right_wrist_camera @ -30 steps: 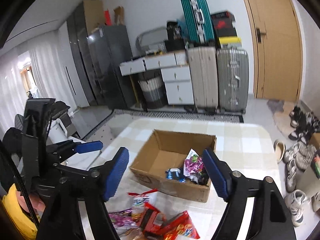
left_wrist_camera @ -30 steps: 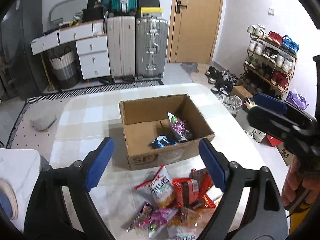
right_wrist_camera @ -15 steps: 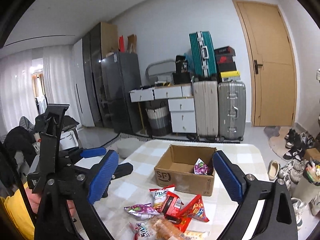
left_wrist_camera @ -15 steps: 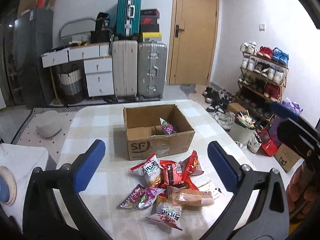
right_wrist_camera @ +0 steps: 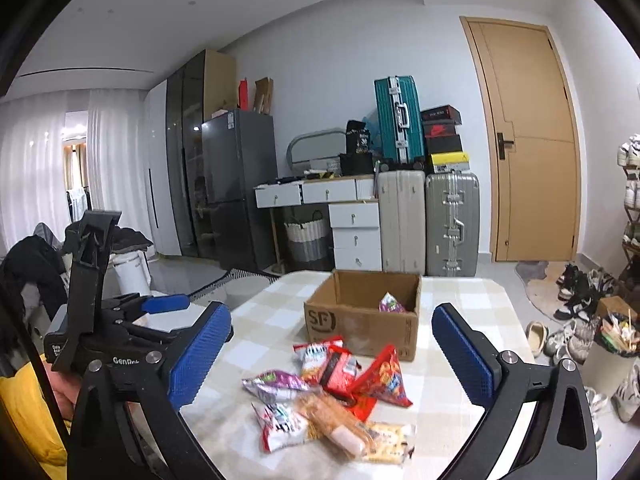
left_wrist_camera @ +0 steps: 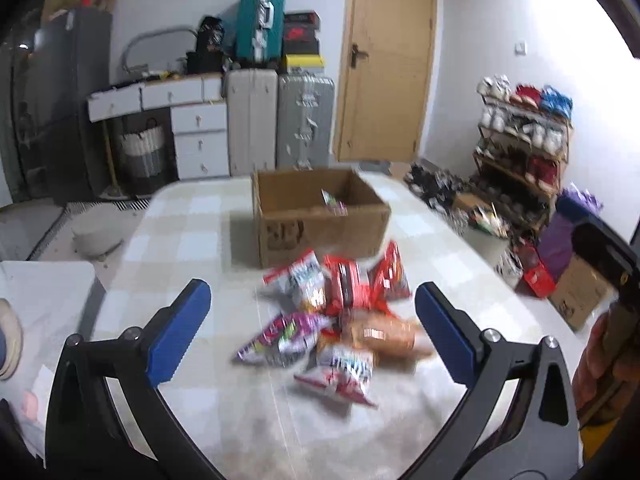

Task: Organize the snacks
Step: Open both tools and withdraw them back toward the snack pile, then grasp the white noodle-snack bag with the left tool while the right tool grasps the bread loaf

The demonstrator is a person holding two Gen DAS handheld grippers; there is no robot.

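A pile of snack bags lies on the checked table in front of an open cardboard box. The box holds a purple snack bag. My left gripper is open and empty, above the near side of the pile. In the right wrist view the pile and the box show too. My right gripper is open and empty, held above the pile. The left gripper shows at the left of that view.
Suitcases, a white drawer desk and a wooden door stand behind the table. A shoe rack and floor clutter lie to the right. A white surface is at the left.
Both grippers have pulled back and up from the box, still open. The box looks farther away and the whole snack pile has come into view.
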